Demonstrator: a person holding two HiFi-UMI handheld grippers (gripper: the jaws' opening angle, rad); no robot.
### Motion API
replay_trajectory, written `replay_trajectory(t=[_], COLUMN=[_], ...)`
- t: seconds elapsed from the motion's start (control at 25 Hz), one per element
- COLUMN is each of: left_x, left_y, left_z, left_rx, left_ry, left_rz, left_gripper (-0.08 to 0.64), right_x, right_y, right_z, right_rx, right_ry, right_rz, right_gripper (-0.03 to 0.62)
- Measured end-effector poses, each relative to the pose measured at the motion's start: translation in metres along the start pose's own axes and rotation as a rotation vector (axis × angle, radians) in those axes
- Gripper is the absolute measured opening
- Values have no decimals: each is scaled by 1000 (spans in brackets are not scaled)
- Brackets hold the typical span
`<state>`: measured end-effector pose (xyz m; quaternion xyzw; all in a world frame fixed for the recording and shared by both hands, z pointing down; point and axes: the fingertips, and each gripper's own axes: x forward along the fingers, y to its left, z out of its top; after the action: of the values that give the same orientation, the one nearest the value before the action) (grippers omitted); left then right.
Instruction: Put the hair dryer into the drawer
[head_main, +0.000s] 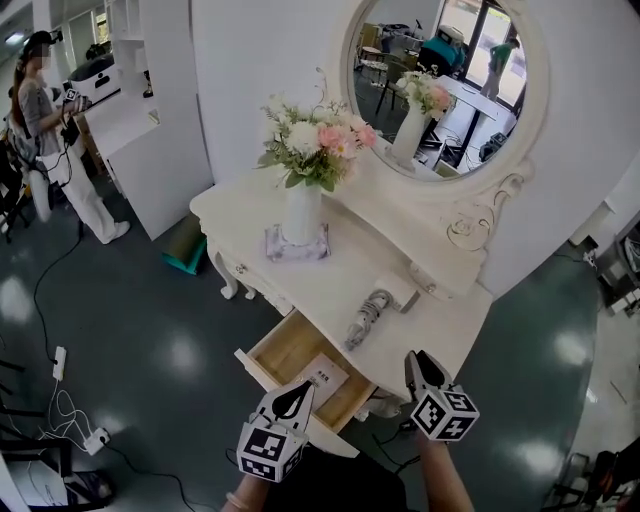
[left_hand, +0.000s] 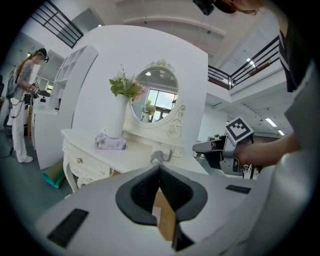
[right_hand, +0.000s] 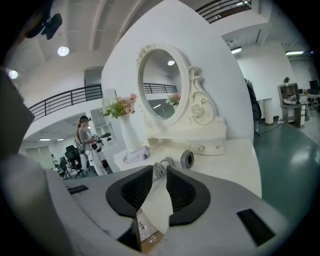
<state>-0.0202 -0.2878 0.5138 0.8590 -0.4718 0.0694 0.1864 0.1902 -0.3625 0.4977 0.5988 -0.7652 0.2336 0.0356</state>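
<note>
The grey hair dryer (head_main: 368, 316) lies on the white vanity table (head_main: 250, 225), its cord coiled round it, just behind the open wooden drawer (head_main: 285, 350). A white paper (head_main: 322, 377) lies in the drawer. My left gripper (head_main: 300, 392) hovers over the drawer's front; its jaws (left_hand: 159, 169) touch at the tips, empty. My right gripper (head_main: 413, 362) hangs near the table's front right edge, a short way from the dryer. In the right gripper view the jaws (right_hand: 160, 170) stand slightly apart with nothing between them, and the dryer (right_hand: 175, 162) lies straight ahead.
A vase of flowers (head_main: 303, 205) stands on a folded cloth (head_main: 297, 245) mid-table, with the oval mirror (head_main: 440, 80) behind. A person (head_main: 50, 125) stands far left by white shelving. A teal box (head_main: 185, 252) and cables with a power strip (head_main: 60, 362) lie on the dark floor.
</note>
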Motion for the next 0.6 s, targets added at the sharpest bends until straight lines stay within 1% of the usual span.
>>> replay_trajectory(t=[0.12,0.16,0.2,0.28,0.32,0.44,0.6], left_x=[4,5,5,6,7,6,14], left_y=[6,7,8,11,12,16,20], left_z=[7,9,10,10,10,10,9], left_rx=[-7,-7,-9,-21,-29,-47,-67], left_ry=[-6,-7,-5,2,6,17,42], left_rz=[-6,-8,-10,-9,-7,0,-4], left_gripper=[-2,-1,-1,0,0,-2,-2], right_x=[8,11,15,24,29,46,77], right_y=[5,6,7,9,10,14,19], right_z=[1,0,-2,-6,-7,-7,-4], right_rx=[53,70,89,127,147,192,210], right_ry=[21,31,47,89,106,123,142], right_rz=[7,7,6,9,13,16,19], right_gripper=[94,111,142,245,270,278,335])
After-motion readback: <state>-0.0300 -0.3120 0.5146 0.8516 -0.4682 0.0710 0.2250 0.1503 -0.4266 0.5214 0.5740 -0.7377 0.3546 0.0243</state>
